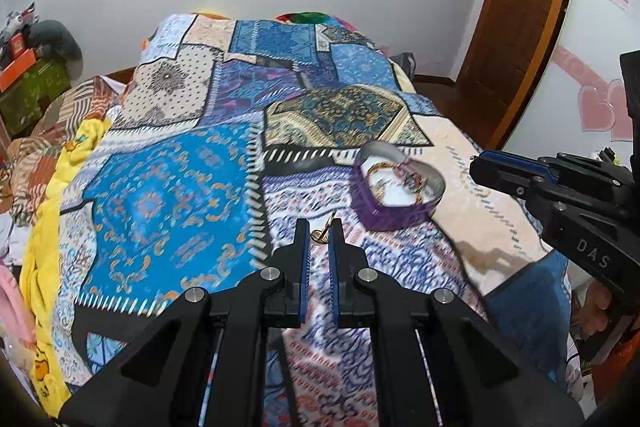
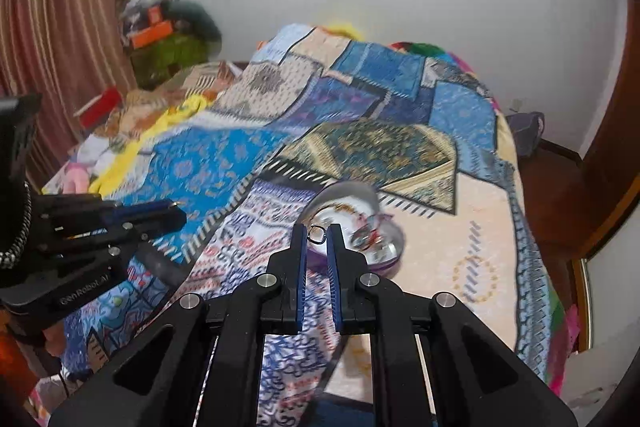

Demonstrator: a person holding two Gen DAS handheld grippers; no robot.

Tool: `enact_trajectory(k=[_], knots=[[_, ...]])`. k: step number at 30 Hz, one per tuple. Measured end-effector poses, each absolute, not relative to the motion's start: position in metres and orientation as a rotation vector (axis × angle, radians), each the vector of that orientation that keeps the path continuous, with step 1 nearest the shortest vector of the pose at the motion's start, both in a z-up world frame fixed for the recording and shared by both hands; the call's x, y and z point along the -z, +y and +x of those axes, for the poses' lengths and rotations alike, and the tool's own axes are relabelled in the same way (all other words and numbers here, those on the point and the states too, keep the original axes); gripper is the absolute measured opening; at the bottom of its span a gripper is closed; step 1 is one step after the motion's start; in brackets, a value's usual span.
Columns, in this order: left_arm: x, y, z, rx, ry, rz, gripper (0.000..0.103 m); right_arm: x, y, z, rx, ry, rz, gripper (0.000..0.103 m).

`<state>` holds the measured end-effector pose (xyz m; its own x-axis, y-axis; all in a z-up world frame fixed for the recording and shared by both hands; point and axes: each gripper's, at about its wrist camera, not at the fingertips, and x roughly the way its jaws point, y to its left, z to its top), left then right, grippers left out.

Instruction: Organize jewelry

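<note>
Left tongs (image 1: 320, 235) pinch a small gold earring (image 1: 321, 233); right tongs (image 2: 317, 235) pinch a dark wire ring (image 2: 317, 233); only the left view shows the heart-shaped tin's (image 1: 394, 217) purple wall

Purple heart tin (image 1: 394, 215); blue patchwork bedspread (image 1: 168, 195); blue-padded black fingers (image 1: 306, 255).

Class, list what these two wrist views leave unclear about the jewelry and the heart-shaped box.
- Small gold piece in the left gripper, left wrist view: too small and half hidden by the fingers to identify.
- Dark metal piece in the right gripper, right wrist view: likewise.
- Heart-shaped box, right wrist view: blurred, contents unreadable.
- Its tangled contents, left wrist view: pieces cannot be counted.
</note>
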<state>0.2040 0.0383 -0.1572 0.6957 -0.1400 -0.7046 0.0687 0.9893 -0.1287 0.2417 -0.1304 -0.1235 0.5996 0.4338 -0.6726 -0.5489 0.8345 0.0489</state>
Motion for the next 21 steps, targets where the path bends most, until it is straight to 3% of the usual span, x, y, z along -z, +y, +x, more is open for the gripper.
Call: enact_trajectory(k=[21], knots=[[0.171, -0.013, 0.270, 0.243, 0.825, -0.040, 0.007, 0.145, -0.144, 0.282, -0.584, 0.772, -0.181, 0.009]])
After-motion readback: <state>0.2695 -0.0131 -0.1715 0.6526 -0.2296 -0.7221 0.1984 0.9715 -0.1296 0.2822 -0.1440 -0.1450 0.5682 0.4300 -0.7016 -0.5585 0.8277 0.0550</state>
